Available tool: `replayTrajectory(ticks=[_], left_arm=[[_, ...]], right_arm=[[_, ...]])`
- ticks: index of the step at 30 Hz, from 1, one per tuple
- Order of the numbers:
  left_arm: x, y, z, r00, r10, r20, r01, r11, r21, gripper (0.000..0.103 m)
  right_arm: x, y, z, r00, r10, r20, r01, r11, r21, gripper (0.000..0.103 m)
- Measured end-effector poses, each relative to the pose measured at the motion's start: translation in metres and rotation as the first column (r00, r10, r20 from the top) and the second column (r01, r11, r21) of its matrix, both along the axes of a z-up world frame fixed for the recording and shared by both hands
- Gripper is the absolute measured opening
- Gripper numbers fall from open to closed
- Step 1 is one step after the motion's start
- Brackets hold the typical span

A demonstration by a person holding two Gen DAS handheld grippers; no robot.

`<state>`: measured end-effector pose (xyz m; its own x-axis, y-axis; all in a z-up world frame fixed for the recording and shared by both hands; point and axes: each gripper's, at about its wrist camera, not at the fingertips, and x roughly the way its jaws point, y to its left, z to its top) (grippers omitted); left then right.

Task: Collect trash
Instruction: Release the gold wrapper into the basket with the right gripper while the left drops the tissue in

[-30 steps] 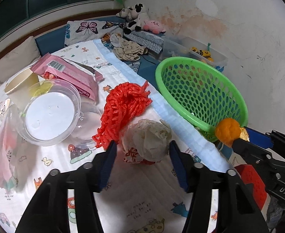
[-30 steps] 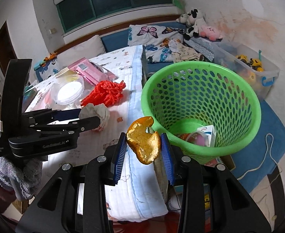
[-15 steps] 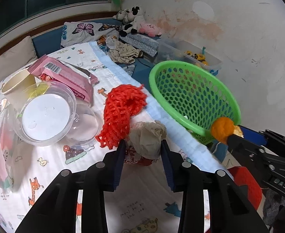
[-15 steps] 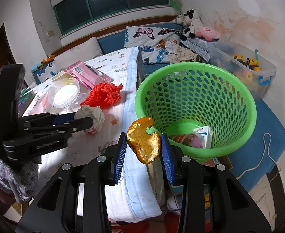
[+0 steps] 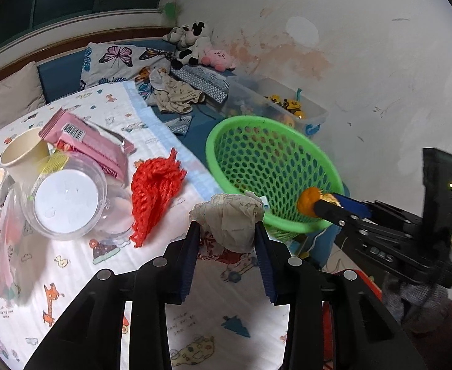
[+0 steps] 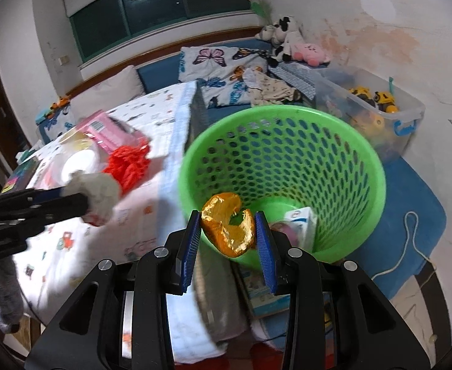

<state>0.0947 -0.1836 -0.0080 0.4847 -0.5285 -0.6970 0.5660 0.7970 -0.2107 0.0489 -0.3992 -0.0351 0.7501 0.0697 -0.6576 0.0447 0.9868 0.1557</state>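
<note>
My left gripper (image 5: 227, 231) is shut on a crumpled paper wad (image 5: 230, 220) and holds it above the printed bedsheet (image 5: 102, 277), close to the green mesh basket (image 5: 272, 166). My right gripper (image 6: 228, 231) is shut on an orange peel (image 6: 229, 231) and holds it at the near rim of the basket (image 6: 283, 178). The peel also shows in the left wrist view (image 5: 308, 202). The wad also shows in the right wrist view (image 6: 98, 191). The basket holds a small carton (image 6: 299, 222) and other wrappers.
On the sheet lie a red mesh net (image 5: 153, 188), a clear plastic lid and tub (image 5: 65, 200), a pink packet (image 5: 87, 141) and a paper cup (image 5: 25, 154). A clear toy bin (image 6: 376, 108) stands behind the basket. Pillows and plush toys (image 5: 192, 43) lie farther back.
My left gripper closed on the paper wad and lifted it off the sheet toward the basket. My right gripper carried the orange peel forward to the basket's rim.
</note>
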Motion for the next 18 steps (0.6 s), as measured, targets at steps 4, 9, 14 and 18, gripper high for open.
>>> replayTrajectory(ticks=[4,9,14,18], left_arm=[[0.005,-0.004,0.006,1.000,0.000,0.000,0.000,1.000,-0.008,0.035],[0.015,-0.015,0.013,1.000,0.001,0.011,-0.001,1.000,-0.005,0.035],[0.027,-0.026,0.017,1.000,0.000,0.005,0.000,1.000,-0.004,0.035],[0.039,-0.037,0.018,1.000,-0.004,0.001,0.004,1.000,0.002,0.035]], right_arm=[[0.013,-0.018,-0.007,0.999,-0.036,-0.023,0.036,0.999,-0.001,0.037],[0.026,-0.034,-0.013,0.997,-0.060,-0.042,0.060,0.998,0.001,0.037],[0.036,-0.046,-0.018,0.996,-0.077,-0.049,0.078,0.997,0.017,0.040],[0.041,-0.051,-0.020,0.995,-0.084,-0.051,0.086,0.996,0.022,0.042]])
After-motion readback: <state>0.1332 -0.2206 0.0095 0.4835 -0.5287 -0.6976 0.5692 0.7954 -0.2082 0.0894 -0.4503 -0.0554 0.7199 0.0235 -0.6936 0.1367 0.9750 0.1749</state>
